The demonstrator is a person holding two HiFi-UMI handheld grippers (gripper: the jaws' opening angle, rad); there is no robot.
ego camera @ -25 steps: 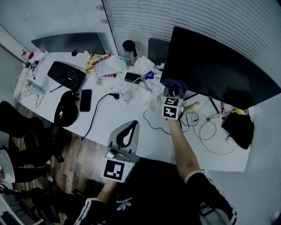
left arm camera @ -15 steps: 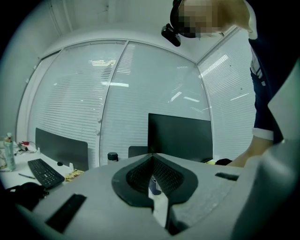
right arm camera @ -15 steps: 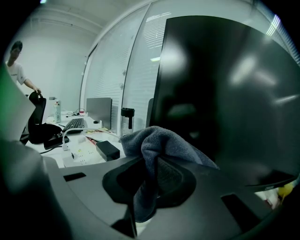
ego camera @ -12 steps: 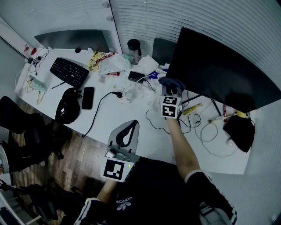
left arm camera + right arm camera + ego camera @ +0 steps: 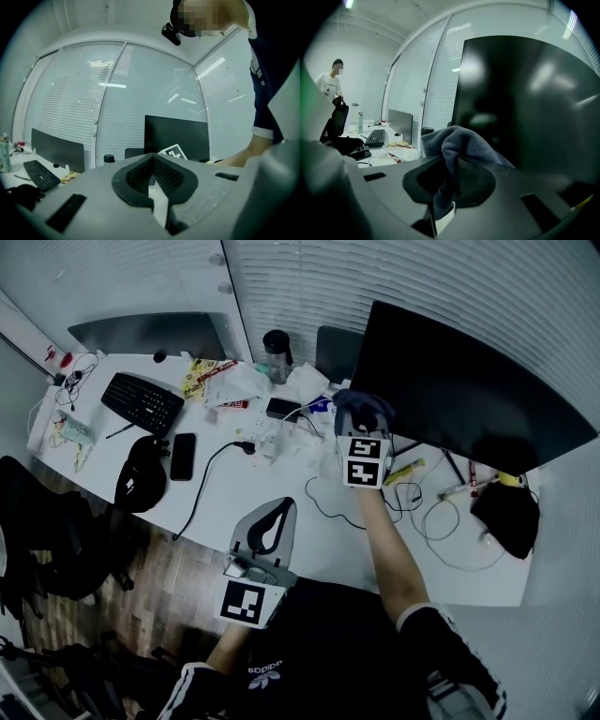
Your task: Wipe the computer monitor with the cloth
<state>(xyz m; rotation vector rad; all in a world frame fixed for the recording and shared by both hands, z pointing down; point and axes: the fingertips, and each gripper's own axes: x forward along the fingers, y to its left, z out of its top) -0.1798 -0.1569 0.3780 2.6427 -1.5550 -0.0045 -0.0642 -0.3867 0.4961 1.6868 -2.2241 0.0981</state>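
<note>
So there's a long white desk (image 5: 328, 545) with a lot of clutter on it. The biggest thing on it is the black monitor (image 5: 469, 381), at the far right, screen dark. A second screen (image 5: 150, 332) sits at the far left.

The left gripper (image 5: 279, 512) hangs over the desk's near edge, close to the person. Its fingers are pressed together with nothing in them.

The right gripper (image 5: 361, 432) is stretched out far, up at the monitor's lower left corner. Its fingers are clamped on a grey cloth (image 5: 459, 140), which bunches up above the jaws just in front of the screen's left edge. Can't tell if the cloth actually touches the glass.

Off to the left there's a black keyboard (image 5: 142, 401), and nearer than that a black cap (image 5: 141, 479) with a phone (image 5: 183, 454) just beside it.
</note>
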